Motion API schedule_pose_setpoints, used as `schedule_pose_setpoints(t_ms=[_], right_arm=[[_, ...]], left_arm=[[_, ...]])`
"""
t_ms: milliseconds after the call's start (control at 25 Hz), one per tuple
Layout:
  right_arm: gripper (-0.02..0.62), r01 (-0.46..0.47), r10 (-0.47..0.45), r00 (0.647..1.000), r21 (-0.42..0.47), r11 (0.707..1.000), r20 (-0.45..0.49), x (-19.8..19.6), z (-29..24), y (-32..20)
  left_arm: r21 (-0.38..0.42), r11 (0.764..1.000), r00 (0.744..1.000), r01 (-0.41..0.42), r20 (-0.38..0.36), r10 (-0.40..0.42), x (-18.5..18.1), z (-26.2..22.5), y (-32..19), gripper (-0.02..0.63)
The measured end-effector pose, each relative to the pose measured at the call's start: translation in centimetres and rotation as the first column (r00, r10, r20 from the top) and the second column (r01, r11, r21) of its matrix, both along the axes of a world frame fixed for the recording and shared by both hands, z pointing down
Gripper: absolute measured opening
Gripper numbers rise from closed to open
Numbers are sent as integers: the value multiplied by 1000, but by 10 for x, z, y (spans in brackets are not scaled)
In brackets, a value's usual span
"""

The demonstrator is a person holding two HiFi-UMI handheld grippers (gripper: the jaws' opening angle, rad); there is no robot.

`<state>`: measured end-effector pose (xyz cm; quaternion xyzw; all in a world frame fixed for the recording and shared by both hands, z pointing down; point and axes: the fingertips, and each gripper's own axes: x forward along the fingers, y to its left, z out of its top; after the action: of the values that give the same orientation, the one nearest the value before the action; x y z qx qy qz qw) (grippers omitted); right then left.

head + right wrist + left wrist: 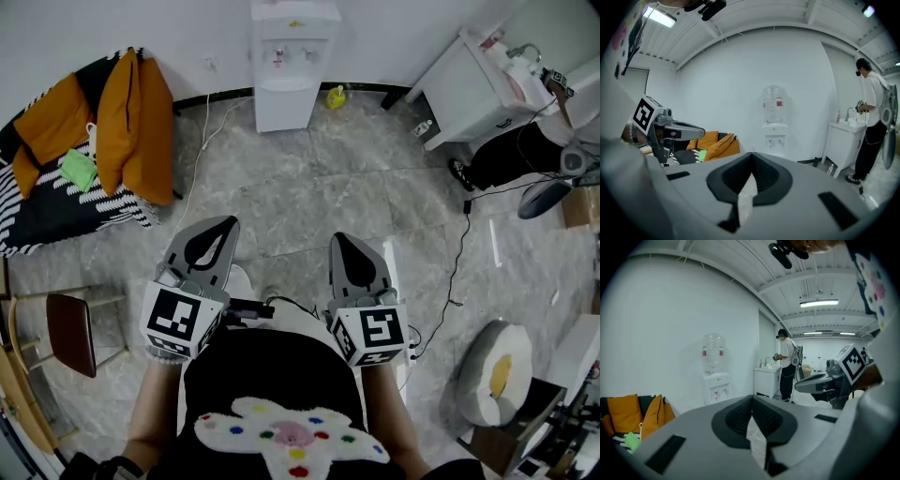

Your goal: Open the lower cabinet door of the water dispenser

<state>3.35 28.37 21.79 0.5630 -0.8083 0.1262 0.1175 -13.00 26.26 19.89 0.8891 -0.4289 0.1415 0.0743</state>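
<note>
The white water dispenser (286, 58) stands against the far wall, a clear bottle on top, its lower cabinet door (284, 106) closed. It shows small in the left gripper view (715, 376) and in the right gripper view (774, 126). My left gripper (228, 225) and right gripper (341, 240) are held side by side close to my body, well short of the dispenser. Both are shut with nothing between the jaws. Each gripper appears in the other's view, the right one (820, 382) and the left one (682, 129).
Orange cushions (122, 122) and a striped blanket lie at the left. A white sink cabinet (483, 84) stands at the right, where a person (874, 122) works. A yellow bottle (335, 97) sits beside the dispenser. A chair (70, 333), cables (459, 253) and a round cushion (497, 370) are nearby.
</note>
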Motion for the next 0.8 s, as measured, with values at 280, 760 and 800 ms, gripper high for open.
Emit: schedule_pose_setpoints(t_ms=[280,760,800], right_arm=[[98,-1,-1,999,33,999,42,-1,-8,0],[121,15,-16,999,36,999,38,4,-9,8],[121,14,-16,999,36,999,38,5,-9,10]], left_arm=[[-22,1000,999,11,-41,-12,2,-1,-1,123],[5,1000,999,31,-32,-31,6,-9,5,129],[6,1000,999,30,-33,-30,7,-10,7,129]])
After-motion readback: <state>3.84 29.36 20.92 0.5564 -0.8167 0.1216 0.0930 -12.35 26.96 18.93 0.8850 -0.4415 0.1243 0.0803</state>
